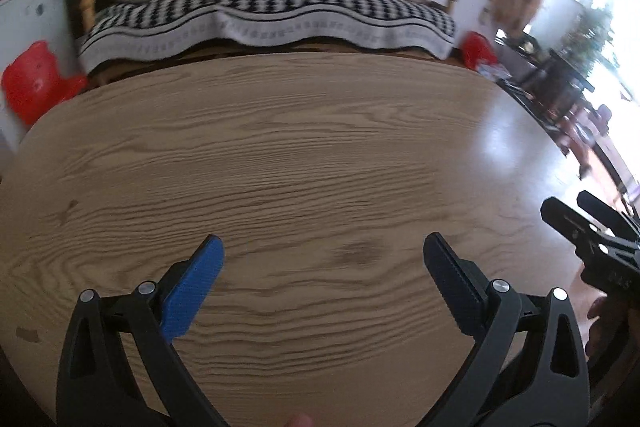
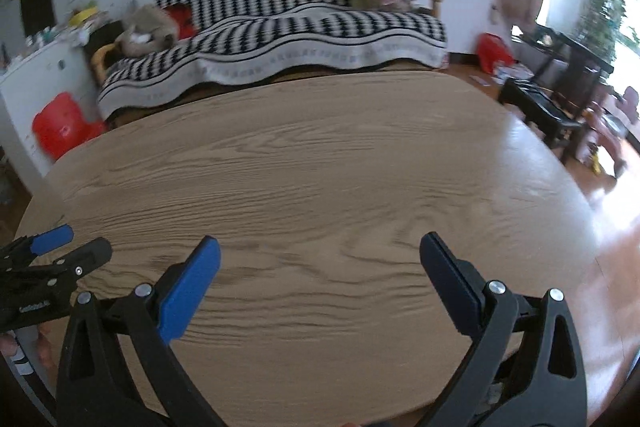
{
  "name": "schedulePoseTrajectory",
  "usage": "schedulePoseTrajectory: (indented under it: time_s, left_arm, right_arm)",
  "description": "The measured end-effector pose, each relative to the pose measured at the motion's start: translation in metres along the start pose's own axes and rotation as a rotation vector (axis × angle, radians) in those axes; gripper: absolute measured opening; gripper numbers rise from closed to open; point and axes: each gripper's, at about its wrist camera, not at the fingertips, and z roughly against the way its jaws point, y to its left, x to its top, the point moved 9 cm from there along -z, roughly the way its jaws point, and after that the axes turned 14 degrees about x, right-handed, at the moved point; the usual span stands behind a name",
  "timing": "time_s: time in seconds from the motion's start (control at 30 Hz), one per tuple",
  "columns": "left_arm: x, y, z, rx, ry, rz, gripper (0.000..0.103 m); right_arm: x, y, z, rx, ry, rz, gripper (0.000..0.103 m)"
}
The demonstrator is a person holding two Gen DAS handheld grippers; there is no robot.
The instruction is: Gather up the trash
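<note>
No trash shows on the wooden table in either view. My left gripper hangs open over the near part of the table, with nothing between its blue fingers. My right gripper is open too, above the same bare wood. In the left wrist view the right gripper pokes in at the right edge, held by a hand. The left gripper shows at the left edge of the right wrist view.
A sofa with a black-and-white patterned cover stands beyond the table's far edge. A red plastic stool sits at the left, a red bag on the floor at the right. Dark furniture and plants stand by the bright window.
</note>
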Motion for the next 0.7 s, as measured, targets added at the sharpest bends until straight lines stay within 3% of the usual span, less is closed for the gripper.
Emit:
schedulePoseTrajectory:
  time_s: [0.2, 0.47, 0.7]
  left_arm:
    - [0.003, 0.029, -0.018, 0.034, 0.024, 0.034, 0.097]
    - [0.009, 0.041, -0.038, 0.049, 0.035, 0.030, 0.097]
    - [0.011, 0.052, -0.065, 0.075, 0.108, 0.046, 0.097]
  right_arm:
    - [0.008, 0.028, -0.021, 0.025, 0.030, 0.020, 0.096]
    - [0.026, 0.032, -0.044, 0.038, 0.038, -0.009, 0.096]
    - [0.032, 0.027, -0.064, 0.037, 0.061, -0.015, 0.096]
